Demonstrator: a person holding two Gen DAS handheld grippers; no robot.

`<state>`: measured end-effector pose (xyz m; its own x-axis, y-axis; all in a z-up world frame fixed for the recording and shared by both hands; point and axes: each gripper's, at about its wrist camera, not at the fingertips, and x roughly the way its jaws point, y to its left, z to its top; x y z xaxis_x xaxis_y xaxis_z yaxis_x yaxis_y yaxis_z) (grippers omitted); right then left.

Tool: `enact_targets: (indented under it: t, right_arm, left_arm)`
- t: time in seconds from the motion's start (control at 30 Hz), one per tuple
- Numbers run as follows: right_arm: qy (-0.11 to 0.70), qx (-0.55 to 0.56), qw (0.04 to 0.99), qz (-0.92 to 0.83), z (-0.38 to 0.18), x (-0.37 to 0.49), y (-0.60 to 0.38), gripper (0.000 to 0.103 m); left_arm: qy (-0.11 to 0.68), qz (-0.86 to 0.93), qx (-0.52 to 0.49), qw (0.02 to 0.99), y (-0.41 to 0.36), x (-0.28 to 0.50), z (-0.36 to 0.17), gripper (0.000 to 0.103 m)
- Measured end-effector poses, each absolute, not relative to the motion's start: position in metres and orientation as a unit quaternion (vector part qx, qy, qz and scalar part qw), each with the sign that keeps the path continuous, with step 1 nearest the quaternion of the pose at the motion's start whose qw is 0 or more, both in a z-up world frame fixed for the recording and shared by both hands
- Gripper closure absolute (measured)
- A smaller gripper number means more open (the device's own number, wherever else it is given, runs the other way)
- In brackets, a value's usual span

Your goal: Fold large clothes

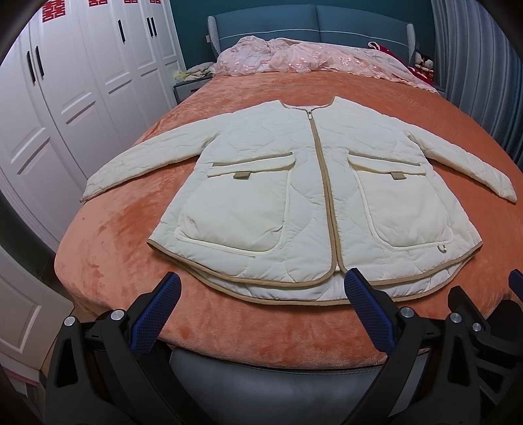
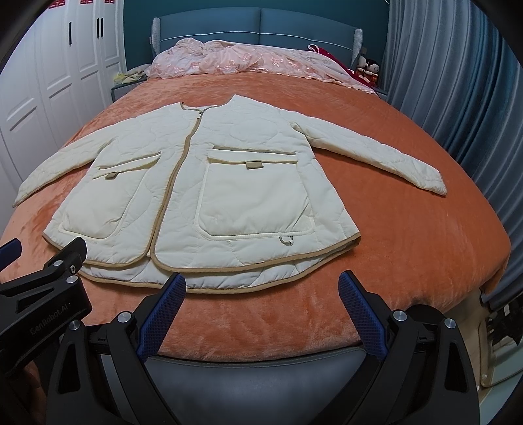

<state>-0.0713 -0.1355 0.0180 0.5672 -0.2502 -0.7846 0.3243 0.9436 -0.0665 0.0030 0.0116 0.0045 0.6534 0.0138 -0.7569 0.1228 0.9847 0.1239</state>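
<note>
1. Nearest the lens in the left wrist view, the left gripper hovers over the near edge of the bed, its blue-padded fingers spread wide with nothing between them.
2. The right gripper sits likewise in its own view, fingers parted wide and holding nothing, just short of the jacket's hem.
3. The two grippers are side by side: the left one's black body shows at the left edge of the right wrist view, and part of the right one at the right edge of the left wrist view.
4. The cream quilted jacket lies flat and front-up on the orange blanket, collar toward the headboard, hem toward the cameras.
5. Its zip is closed up to the neck, tan trim runs along the front edge and hem, and both sleeves are stretched out to the sides.
6. Two large patch pockets with flaps sit on the front, one on each side of the zip.
7. A pink quilt is bunched at the far end, against the blue headboard.
8. White wardrobes stand on the left, and blue curtains hang on the right.
</note>
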Motion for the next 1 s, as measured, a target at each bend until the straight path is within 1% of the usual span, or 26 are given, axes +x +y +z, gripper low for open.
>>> enact_targets:
  t: [1.0]
  right_arm:
    - [0.437,0.042,0.883,-0.163,0.0157,-0.0719,-0.1335,0.010]
  left_arm:
    - [0.416,-0.029,0.083,0.905,0.0113,0.0018,0.0023,0.006]
